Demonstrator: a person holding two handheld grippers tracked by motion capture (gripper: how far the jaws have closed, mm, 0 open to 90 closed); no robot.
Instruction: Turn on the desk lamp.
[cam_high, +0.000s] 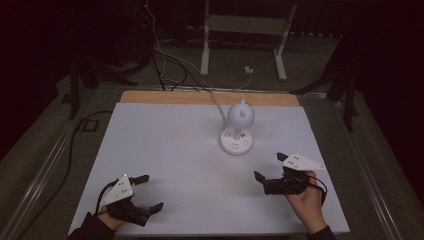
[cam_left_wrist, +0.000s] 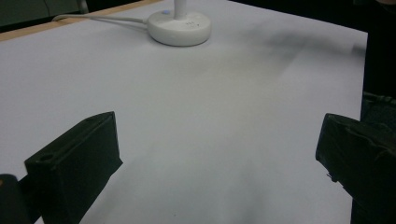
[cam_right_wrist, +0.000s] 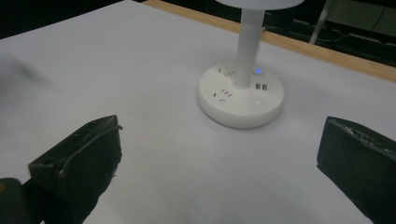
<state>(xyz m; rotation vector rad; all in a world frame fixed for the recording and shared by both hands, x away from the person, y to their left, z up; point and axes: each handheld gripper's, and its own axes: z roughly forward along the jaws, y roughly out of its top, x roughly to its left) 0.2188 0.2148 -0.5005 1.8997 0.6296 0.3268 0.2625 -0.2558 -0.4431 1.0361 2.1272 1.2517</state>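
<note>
The left gripper hovers near the table's front-left corner, jaws spread on nothing, with bare white top ahead of it. The lamp stands right of centre toward the far edge; it looks rigid, smooth and base-heavy, so the thin stem seems the likeliest hold, though its cord trails back. The right gripper, likewise spread and empty, sits nearest the lamp.

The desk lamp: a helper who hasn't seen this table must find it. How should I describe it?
On the white table, look toward the far wooden edge, right of centre. The desk lamp stands there: round socketed base, thin stem, dome head, the table's one white object.
</note>
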